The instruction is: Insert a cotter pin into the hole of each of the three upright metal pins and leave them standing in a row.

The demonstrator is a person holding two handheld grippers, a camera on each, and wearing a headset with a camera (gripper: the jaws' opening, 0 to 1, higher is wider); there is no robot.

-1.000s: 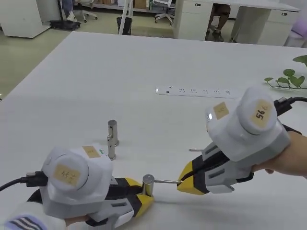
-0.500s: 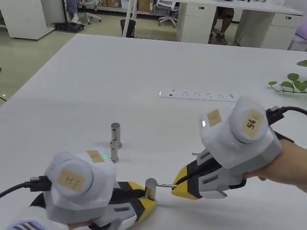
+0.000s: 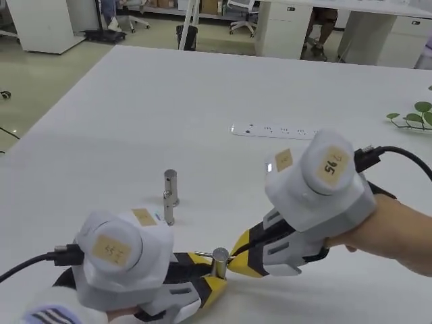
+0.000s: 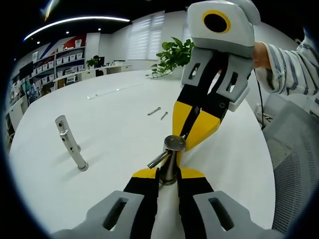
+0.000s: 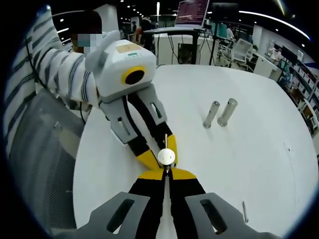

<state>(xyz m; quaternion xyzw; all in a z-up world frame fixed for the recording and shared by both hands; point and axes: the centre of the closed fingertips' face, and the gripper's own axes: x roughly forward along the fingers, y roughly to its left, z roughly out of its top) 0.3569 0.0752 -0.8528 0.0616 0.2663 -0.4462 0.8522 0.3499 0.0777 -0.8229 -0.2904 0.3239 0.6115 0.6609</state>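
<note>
My left gripper (image 3: 214, 275) is shut on the base of an upright metal pin (image 3: 219, 260) near the table's front edge. My right gripper (image 3: 235, 260) comes in from the right, shut on a cotter pin (image 3: 203, 254) that runs through the pin's hole, its tip poking out on the left. In the left gripper view the held metal pin (image 4: 169, 162) stands between my left gripper's (image 4: 168, 175) jaws, and the cotter pin (image 4: 156, 160) sticks out sideways. The right gripper (image 5: 165, 173) has its yellow tips right against the pin's round top (image 5: 166, 157). Two more metal pins (image 3: 171, 185) (image 3: 168, 206) stand behind.
A white power strip (image 3: 280, 130) lies across the table's middle, and a plant (image 3: 416, 113) is at the right edge. Two loose cotter pins (image 4: 154, 110) (image 4: 164, 115) lie further out on the white table (image 3: 135, 108). Office desks and chairs stand beyond.
My right gripper has moved left up to the held metal pin, pushing the cotter pin through its hole; the tip now shows on the far side. The left gripper still holds the pin.
</note>
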